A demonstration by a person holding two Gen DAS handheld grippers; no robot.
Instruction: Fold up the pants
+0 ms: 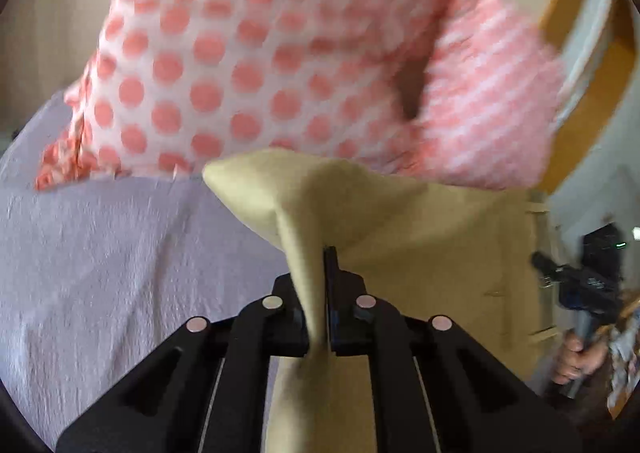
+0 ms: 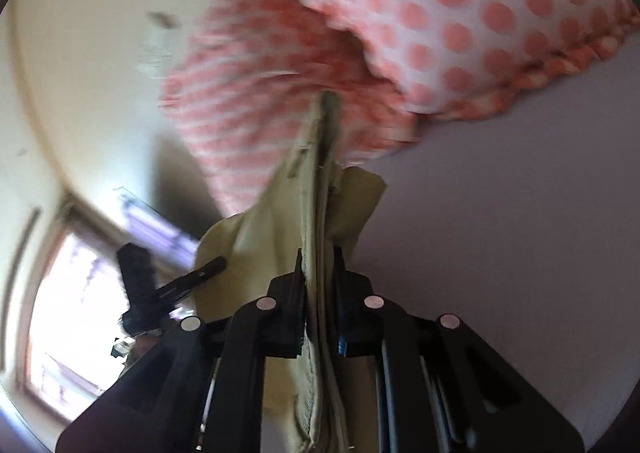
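Observation:
The pants (image 1: pixel 420 237) are beige and hang in the air between both grippers above a lilac bed sheet (image 1: pixel 120 253). My left gripper (image 1: pixel 320 265) is shut on a bunched fold of the beige cloth. My right gripper (image 2: pixel 318 265) is shut on the thick waistband edge of the pants (image 2: pixel 316 213), which runs away from the fingers. The right gripper (image 1: pixel 580 281) also shows at the right edge of the left wrist view, held in a hand. The left gripper (image 2: pixel 168 285) shows at the left of the right wrist view.
A white pillow with pink dots (image 1: pixel 240 53) and a pink-striped one (image 1: pixel 480 113) lie at the head of the bed, just beyond the pants. A wooden bed frame (image 1: pixel 560 13) and a wall are behind. A bright window (image 2: pixel 72 293) is at the left.

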